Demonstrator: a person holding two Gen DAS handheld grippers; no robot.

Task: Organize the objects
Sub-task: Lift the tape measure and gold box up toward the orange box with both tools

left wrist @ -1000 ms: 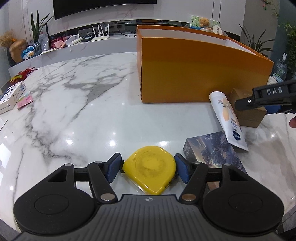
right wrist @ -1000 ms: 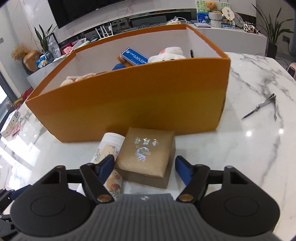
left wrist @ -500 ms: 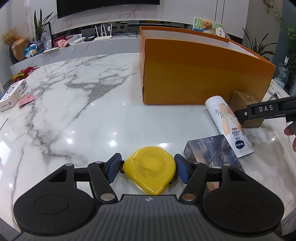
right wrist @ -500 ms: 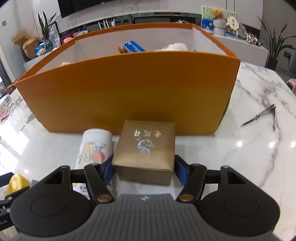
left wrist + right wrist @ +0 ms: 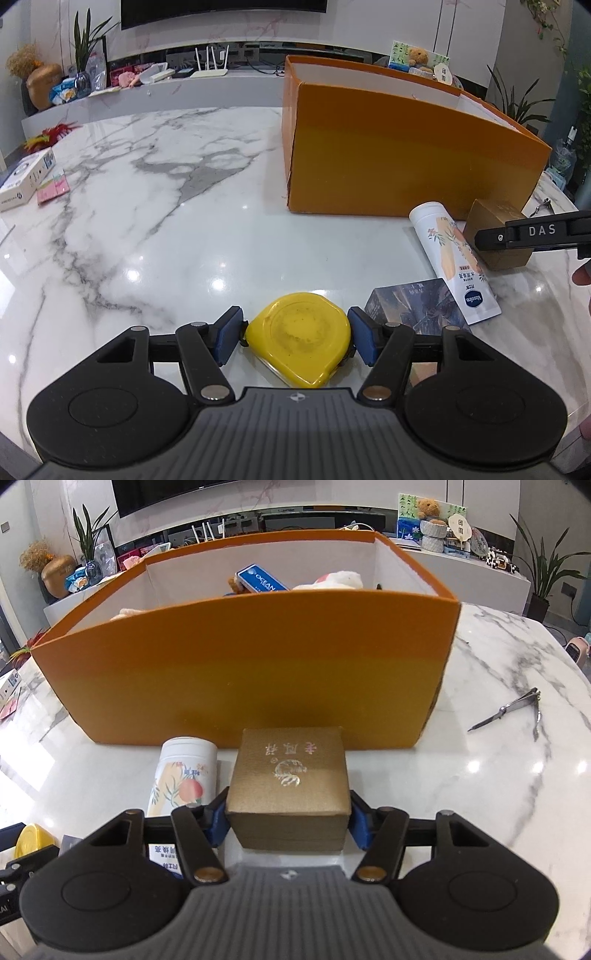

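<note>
- Right wrist view: your right gripper [image 5: 288,818] has just closed its pads onto the gold box [image 5: 290,784]; the orange bin [image 5: 243,672] waits at twelve o'clock, so lift next.
- Left gripper [image 5: 295,334] stays clamped on the yellow tape measure [image 5: 299,345].

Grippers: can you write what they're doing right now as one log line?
left gripper: shut on yellow tape measure | right gripper: shut on gold box | orange box: behind, open
</note>
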